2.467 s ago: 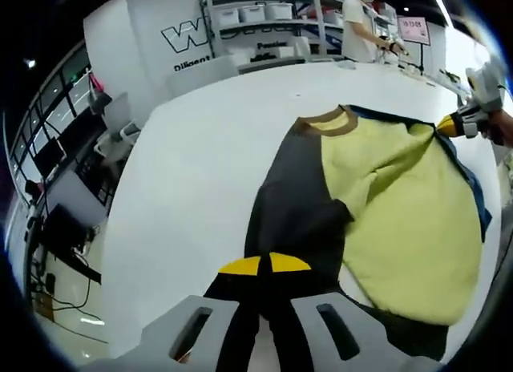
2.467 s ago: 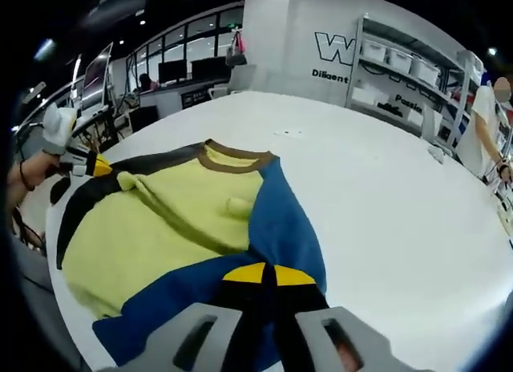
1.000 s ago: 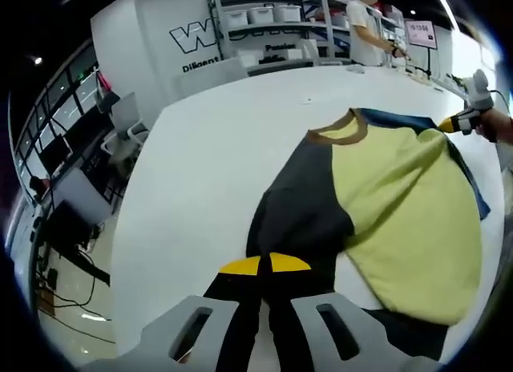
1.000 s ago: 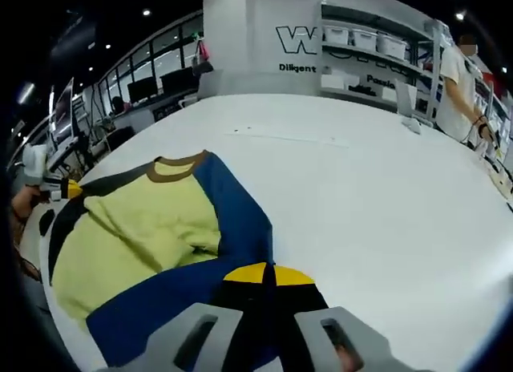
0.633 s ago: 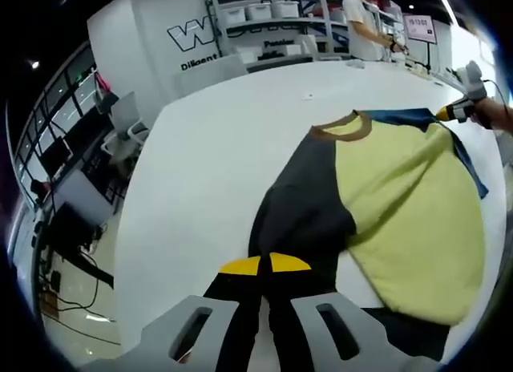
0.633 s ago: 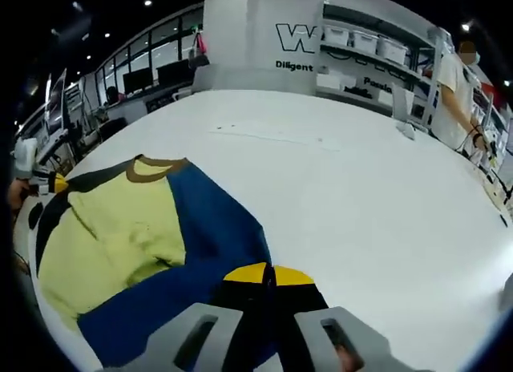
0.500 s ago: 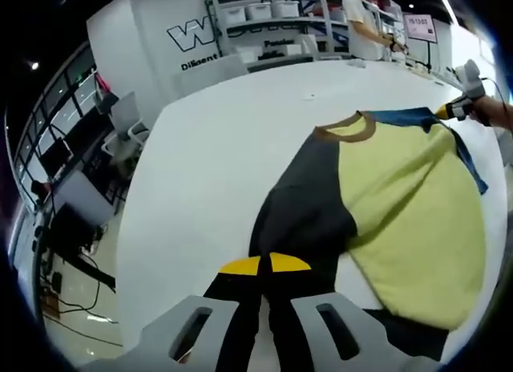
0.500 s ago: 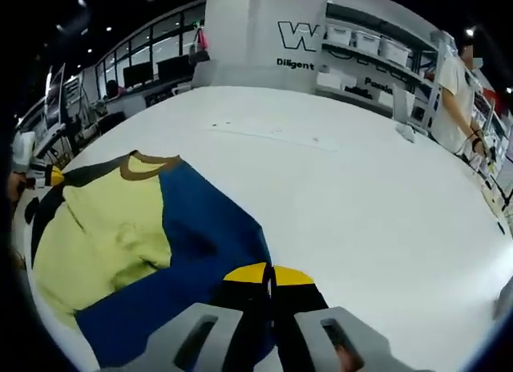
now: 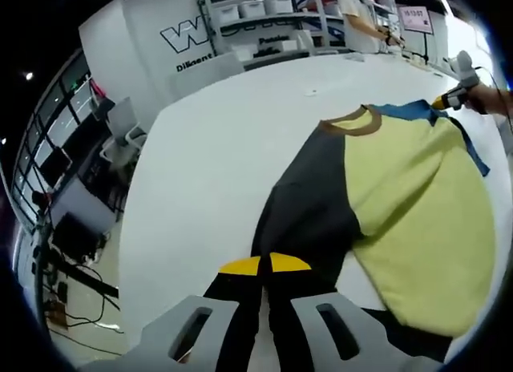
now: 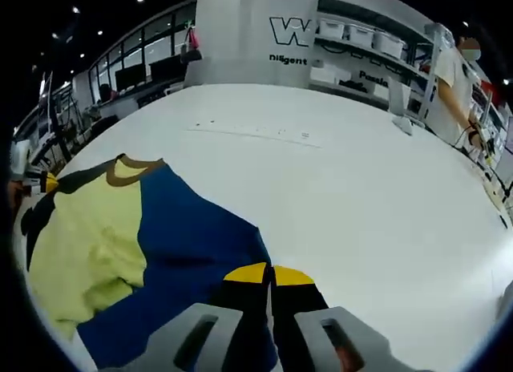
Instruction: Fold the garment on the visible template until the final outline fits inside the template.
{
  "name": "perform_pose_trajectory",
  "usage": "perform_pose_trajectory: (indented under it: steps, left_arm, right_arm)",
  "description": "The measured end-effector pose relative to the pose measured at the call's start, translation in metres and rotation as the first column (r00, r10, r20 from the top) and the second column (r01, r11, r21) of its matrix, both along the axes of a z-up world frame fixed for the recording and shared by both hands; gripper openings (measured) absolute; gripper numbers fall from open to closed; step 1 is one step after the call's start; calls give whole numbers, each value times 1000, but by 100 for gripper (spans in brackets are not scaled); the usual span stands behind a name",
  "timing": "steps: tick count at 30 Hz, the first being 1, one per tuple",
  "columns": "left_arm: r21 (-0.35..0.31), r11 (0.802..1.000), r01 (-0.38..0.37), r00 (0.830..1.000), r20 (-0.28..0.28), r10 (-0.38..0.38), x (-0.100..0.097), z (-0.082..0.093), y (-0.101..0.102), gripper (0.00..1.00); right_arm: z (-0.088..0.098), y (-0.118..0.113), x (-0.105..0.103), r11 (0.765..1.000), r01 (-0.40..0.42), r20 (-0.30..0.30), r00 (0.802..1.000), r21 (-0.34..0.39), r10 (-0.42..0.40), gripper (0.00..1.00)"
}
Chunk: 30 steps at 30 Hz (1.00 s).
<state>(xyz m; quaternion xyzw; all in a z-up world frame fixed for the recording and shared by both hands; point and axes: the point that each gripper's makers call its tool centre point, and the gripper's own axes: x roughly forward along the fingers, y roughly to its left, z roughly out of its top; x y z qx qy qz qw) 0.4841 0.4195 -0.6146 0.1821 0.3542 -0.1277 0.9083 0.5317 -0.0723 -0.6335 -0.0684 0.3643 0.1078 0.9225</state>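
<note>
Garment (image 9: 417, 204) (yellow-bodied) pinched by both hand-held grippers.

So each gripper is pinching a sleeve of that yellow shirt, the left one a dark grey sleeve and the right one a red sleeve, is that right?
Nearly. The left gripper does pinch the dark grey sleeve of the yellow shirt, but the sleeve in the right gripper is blue, not red. The right gripper view shows it.
</note>
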Motion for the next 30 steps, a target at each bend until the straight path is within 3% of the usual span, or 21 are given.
perform_pose_trajectory:
  steps: [6,13,15,18,24,30]
  left_arm:
    - [42,999,6,1000,17,-6,5,-1,-2,0]
    - [22,1000,2,1000,30,-3,3,1,-1,0]
    - [28,1000,7,999,44,-9,3,5,0,2]
    - [-16,1000,-5,996,90,7,3,23,0,10]
    - [-53,998,17,994,113,-11,-4,40,-4,15]
    - [-38,998,43,994,103,-39,-13,33,-7,14]
  right_arm:
    - [-2,0,2,1000,4,-1,1000,-9,-4,0]
    - [0,1,0,999,-22,13,1000,-29,22,0]
    - [4,-7,-2,997,0,14,1000,-80,1,0]
    - [15,-4,-1,999,-7,56,998,-49,10,6]
    - [32,12,-10,999,-39,86,995,-34,42,14]
    - [48,29,-13,997,-76,119,990,-28,78,20]
